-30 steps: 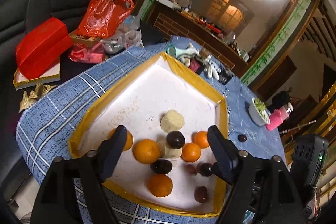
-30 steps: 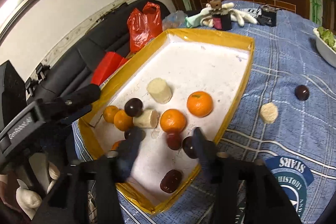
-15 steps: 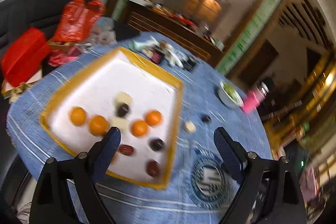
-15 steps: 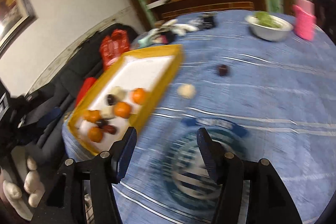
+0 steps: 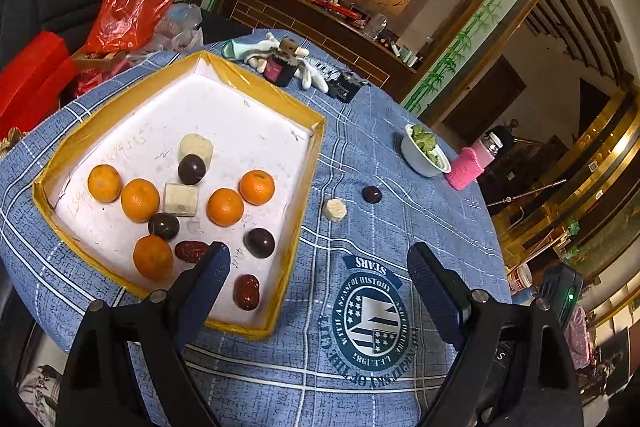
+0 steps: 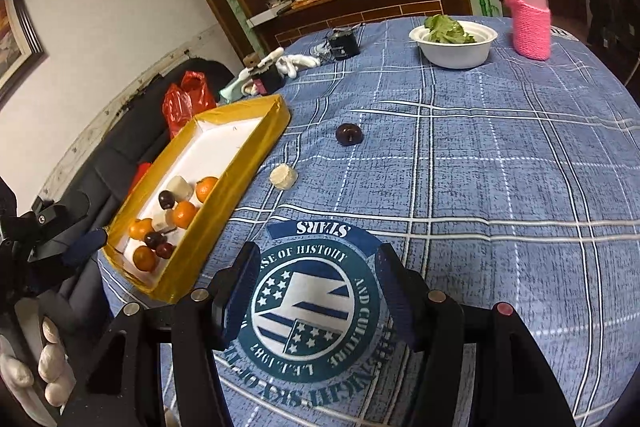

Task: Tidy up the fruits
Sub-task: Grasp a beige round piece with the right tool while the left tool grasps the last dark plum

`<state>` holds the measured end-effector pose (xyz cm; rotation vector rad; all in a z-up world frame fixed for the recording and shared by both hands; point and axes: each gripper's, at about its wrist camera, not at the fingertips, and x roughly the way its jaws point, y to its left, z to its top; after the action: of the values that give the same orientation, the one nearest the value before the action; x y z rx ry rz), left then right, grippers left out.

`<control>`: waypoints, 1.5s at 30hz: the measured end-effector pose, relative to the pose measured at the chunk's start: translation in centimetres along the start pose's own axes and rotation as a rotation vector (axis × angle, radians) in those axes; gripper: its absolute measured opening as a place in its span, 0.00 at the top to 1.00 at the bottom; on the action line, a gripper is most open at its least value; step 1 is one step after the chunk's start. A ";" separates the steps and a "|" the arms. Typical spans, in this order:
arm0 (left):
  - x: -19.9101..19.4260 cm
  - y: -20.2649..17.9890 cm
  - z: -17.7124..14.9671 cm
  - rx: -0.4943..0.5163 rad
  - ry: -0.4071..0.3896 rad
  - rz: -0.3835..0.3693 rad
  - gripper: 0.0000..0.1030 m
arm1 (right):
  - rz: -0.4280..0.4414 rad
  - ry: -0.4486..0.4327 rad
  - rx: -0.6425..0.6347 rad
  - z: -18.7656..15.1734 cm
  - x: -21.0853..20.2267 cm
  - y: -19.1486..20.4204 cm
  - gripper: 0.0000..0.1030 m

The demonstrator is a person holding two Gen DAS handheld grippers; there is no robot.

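Both my grippers hang empty above the tabletop (image 6: 500, 155), over the round emblem (image 6: 316, 307) on the blue checked cloth. My left gripper (image 5: 318, 267) has its jaws spread wide; my right gripper (image 6: 316, 279) stands about half open, with nothing between its fingers. Most of the fruit already lies in the yellow-rimmed tray (image 5: 308, 163): tangerines, dark round fruits, red dates and pale cut chunks. Two strays sit outside it on the cloth: a pale chunk (image 6: 283, 176) just beside the tray's wall and a dark round fruit (image 6: 349, 134) a little farther off. I judge I'm between placements, turning to collect these. The next move calls for reaching my right gripper forward to the pale chunk and closing gently, since it looks soft.
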<state>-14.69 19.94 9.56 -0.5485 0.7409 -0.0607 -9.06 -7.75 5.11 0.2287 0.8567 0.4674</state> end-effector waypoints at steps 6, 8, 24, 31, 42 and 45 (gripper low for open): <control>1.8 1.8 0.8 -0.039 0.018 -0.009 0.13 | -0.025 0.038 -0.092 2.0 3.4 1.1 0.37; 2.2 2.3 1.1 -0.040 0.017 -0.004 0.13 | -0.030 0.058 -0.143 2.9 5.3 2.1 0.37; 4.7 4.0 3.0 0.000 0.017 0.052 0.13 | -0.103 0.142 -0.364 5.6 14.9 4.9 0.58; 5.7 0.9 2.6 0.076 0.042 0.065 0.13 | -0.053 0.061 -0.286 6.2 10.5 2.8 0.70; 9.3 -7.1 2.1 0.300 0.067 0.105 0.13 | -0.123 -0.062 -0.044 6.5 5.3 -7.3 0.71; 13.0 -10.2 2.0 0.385 0.109 0.106 0.38 | -0.109 -0.070 -0.001 7.0 5.0 -8.7 0.71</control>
<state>-2.29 8.99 7.70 -0.1394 0.8392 -0.1328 1.71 -13.01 2.95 0.1949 0.7966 0.3559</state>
